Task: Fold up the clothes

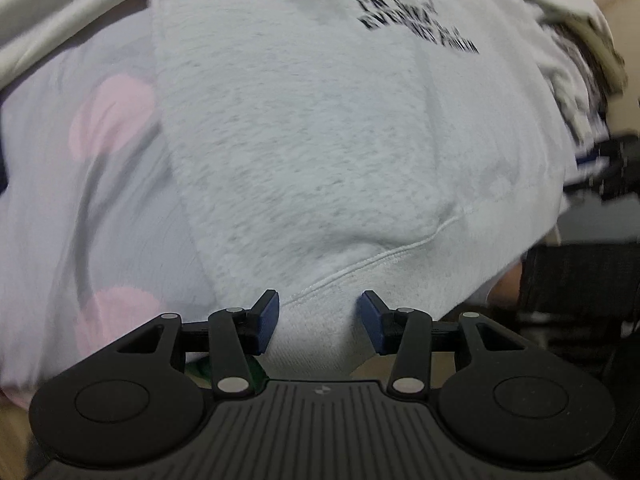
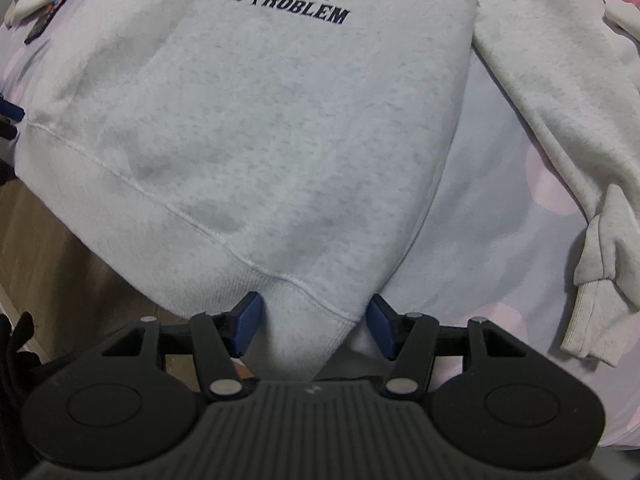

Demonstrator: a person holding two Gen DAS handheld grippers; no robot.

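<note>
A light grey sweatshirt (image 1: pixel 300 140) with black lettering lies flat on a pale bedsheet with pink dots (image 1: pixel 80 200). My left gripper (image 1: pixel 320 322) points down at one corner of the ribbed hem band (image 1: pixel 312 336). Its blue pads stand apart with the band between them, not pinched. In the right wrist view the same sweatshirt (image 2: pixel 260 120) fills the frame. My right gripper (image 2: pixel 314 326) is open over the other hem corner (image 2: pixel 304 332), with cloth between the pads. One sleeve (image 2: pixel 560 120) lies stretched out to the right, ending in its cuff (image 2: pixel 592 320).
The hem hangs over the bed edge above a wooden floor (image 2: pixel 48 248). A white garment (image 1: pixel 60 20) lies at the top left and a heap of other clothes (image 1: pixel 580 40) at the top right. Bare sheet (image 2: pixel 480 220) shows between body and sleeve.
</note>
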